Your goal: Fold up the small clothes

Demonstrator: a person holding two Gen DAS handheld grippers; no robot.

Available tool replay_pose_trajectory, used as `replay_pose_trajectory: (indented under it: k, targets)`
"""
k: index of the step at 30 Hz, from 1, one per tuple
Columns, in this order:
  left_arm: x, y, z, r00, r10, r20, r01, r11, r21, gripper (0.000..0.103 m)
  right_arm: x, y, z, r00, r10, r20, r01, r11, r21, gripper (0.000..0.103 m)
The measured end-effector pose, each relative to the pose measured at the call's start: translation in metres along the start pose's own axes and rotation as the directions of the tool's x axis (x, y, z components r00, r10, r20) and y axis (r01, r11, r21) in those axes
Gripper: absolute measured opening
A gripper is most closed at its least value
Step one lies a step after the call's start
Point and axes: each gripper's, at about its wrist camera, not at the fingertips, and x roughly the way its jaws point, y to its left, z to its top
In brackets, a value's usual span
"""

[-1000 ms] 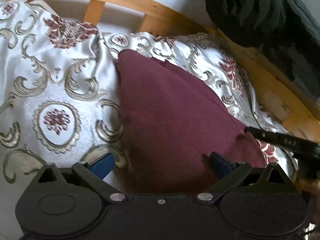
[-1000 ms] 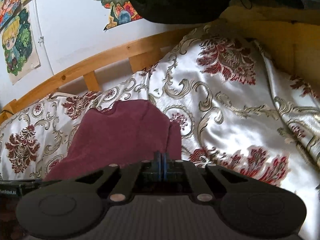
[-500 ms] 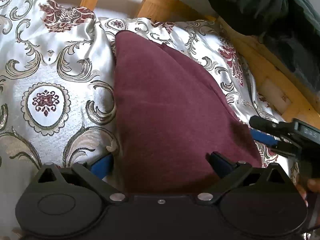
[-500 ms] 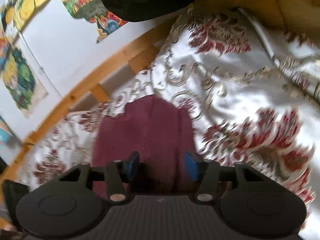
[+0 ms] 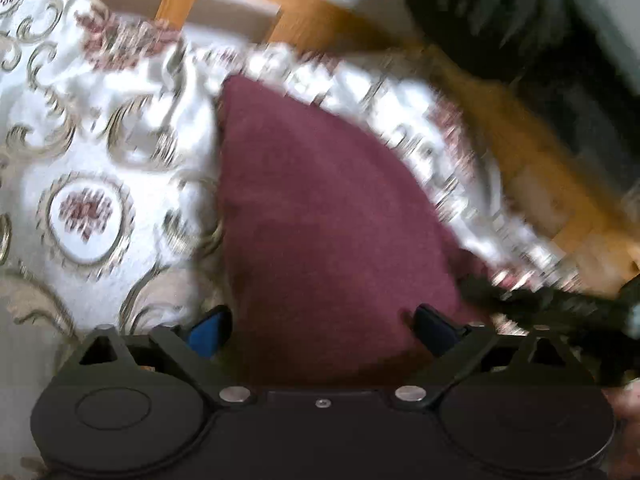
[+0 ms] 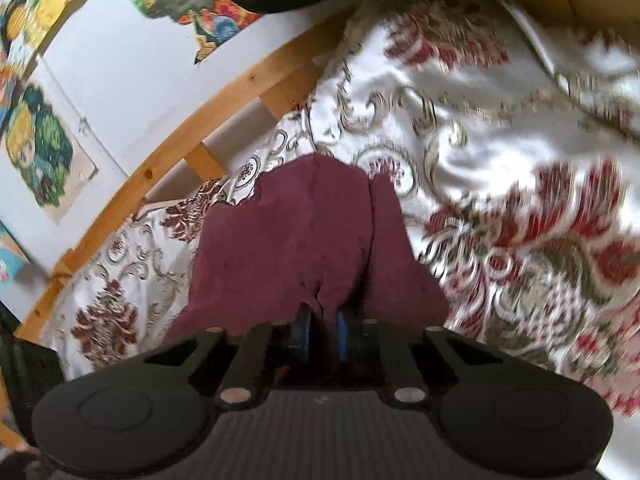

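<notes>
Your left gripper (image 5: 320, 330) is standing wide apart, jaws just starting to close in. The maroon garment (image 5: 320, 208) is lying between its blue pads (image 5: 208, 330), but they aren't pressing on it: the near edge of the cloth is running under the tool body, with the left pad sitting at the cloth's left edge and the right pad over its right part.

Your right gripper (image 6: 322, 336) is closing on a pinched ridge of the same maroon garment (image 6: 296, 240). The blue pads are nearly together with a raised fold of fabric squeezed between them, and the cloth is puckering just ahead of the tips. In the left wrist view that right gripper (image 5: 500, 294) is showing as a dark blurred bar at the garment's right corner; you can't read its jaws from there.

The garment is lying on the satin bedspread (image 6: 460, 140), white with gold scrolls and red flower medallions. It's looking like a rough wedge, narrow at the far end toward the wooden bed rail (image 6: 224, 92) and wide at your end. A lengthwise seam or overlap is running down its right side in the right wrist view.

Behind the rail, colourful cartoon posters (image 6: 40, 148) are hanging on the white wall. A dark bundle of fabric (image 5: 500, 20) is sitting at the far right. Both views are motion-blurred, so finer cloth detail isn't readable.
</notes>
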Motion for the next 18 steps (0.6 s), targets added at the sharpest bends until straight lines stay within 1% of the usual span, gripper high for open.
replay_pose_trajectory:
  k: [3, 5, 7, 10, 11, 12, 13, 14, 16, 18]
  targets:
    - [-0.01, -0.002, 0.007, 0.998, -0.033, 0.061, 0.033, 0.999, 0.001, 0.097, -0.011, 0.005, 0.007, 0.997, -0.056, 0.045, 0.058, 0.997, -0.055, 0.011]
    - [-0.015, -0.003, 0.009, 0.996, -0.025, 0.086, 0.023, 1.0, 0.019, 0.098, -0.016, 0.0, 0.012, 0.996, -0.073, 0.058, 0.076, 0.996, -0.048, 0.011]
    - [-0.013, -0.003, 0.01, 0.997, -0.003, 0.078, 0.001, 1.0, 0.023, 0.098, -0.016, -0.007, 0.015, 0.998, -0.055, 0.036, 0.056, 0.998, -0.025, 0.011]
    - [-0.006, 0.004, 0.009, 0.999, 0.021, 0.03, -0.02, 1.0, -0.022, 0.098, -0.013, -0.011, 0.009, 1.0, -0.003, 0.017, 0.003, 1.0, 0.018, 0.013]
    - [-0.003, 0.007, 0.008, 0.999, 0.03, 0.012, -0.03, 0.999, -0.043, 0.098, -0.011, -0.011, 0.007, 1.0, 0.002, 0.009, -0.002, 1.0, 0.026, 0.017]
    - [-0.002, 0.011, 0.007, 0.999, 0.034, 0.0, -0.034, 0.998, -0.057, 0.098, -0.009, -0.012, 0.005, 1.0, 0.003, 0.002, -0.003, 0.999, 0.033, 0.024]
    - [0.0, 0.014, 0.006, 0.999, 0.037, -0.01, -0.038, 0.997, -0.07, 0.099, -0.008, -0.013, 0.004, 1.0, -0.004, 0.0, 0.004, 0.999, 0.039, 0.028]
    - [0.001, 0.016, 0.006, 0.999, 0.037, -0.017, -0.039, 0.996, -0.08, 0.1, -0.008, -0.014, 0.004, 1.0, -0.008, 0.01, 0.007, 0.999, 0.046, 0.036]
    - [0.002, 0.019, 0.006, 0.999, 0.038, -0.025, -0.04, 0.995, -0.089, 0.101, -0.008, -0.017, 0.01, 0.999, -0.008, 0.038, 0.006, 0.998, 0.057, 0.041]
    - [0.002, 0.019, 0.005, 0.999, 0.04, -0.029, -0.042, 0.995, -0.087, 0.101, -0.004, -0.018, 0.022, 0.998, -0.018, 0.064, 0.015, 0.999, 0.052, 0.053]
